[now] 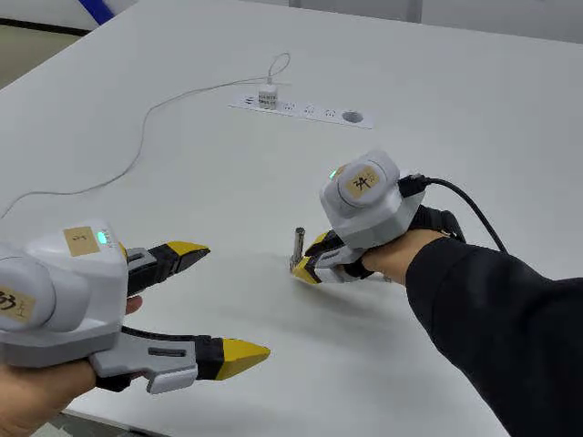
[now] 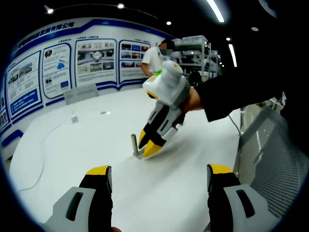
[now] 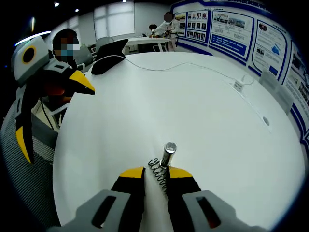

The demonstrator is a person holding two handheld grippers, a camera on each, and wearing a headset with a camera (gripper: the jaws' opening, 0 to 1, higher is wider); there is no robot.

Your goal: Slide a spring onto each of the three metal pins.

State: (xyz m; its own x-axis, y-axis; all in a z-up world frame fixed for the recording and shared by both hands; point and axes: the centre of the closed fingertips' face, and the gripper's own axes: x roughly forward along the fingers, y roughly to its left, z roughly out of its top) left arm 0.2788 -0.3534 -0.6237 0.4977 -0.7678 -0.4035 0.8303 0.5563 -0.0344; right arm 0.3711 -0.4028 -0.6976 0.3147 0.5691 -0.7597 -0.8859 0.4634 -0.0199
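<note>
1. Nearest the headset, the left gripper [image 1: 233, 299] hovers above the front edge of the white table [image 1: 428, 109]. Its yellow-tipped jaws are spread wide with nothing between them. Its own view shows the same gap over bare tabletop [image 2: 159, 170].

2. Toward the middle of the table, the right gripper [image 1: 305, 268] tilts down to the surface in a hand [image 1: 401, 255] that comes out of a dark sleeve [image 1: 496, 319]. A black cable [image 1: 465, 202] trails from the gripper's rear.

3. In the right gripper view, that gripper's jaws [image 3: 157, 174] are drawn close together on a small coiled spring [image 3: 158, 172]. The spring lies lengthwise between the yellow tips, its far end poking out in front of them.

4. Just beyond the jaw tips a metal pin [image 3: 168, 153] stands upright on the table, and the spring's far end sits beside its lower part, not threaded on. Whether the two touch cannot be told. The pin also shows in the head view [image 1: 298, 244] and the left gripper view [image 2: 134, 145], next to the right gripper's tips [image 2: 147, 144].

5. Farther back, a white power strip [image 1: 314, 110] lies flat with a white charger [image 1: 268, 94] plugged in. The charger's thin white cord [image 1: 137, 157] runs off to the left.

6. From the right gripper view, the left gripper [image 3: 52, 110] appears at the left edge, jaws apart.
</note>
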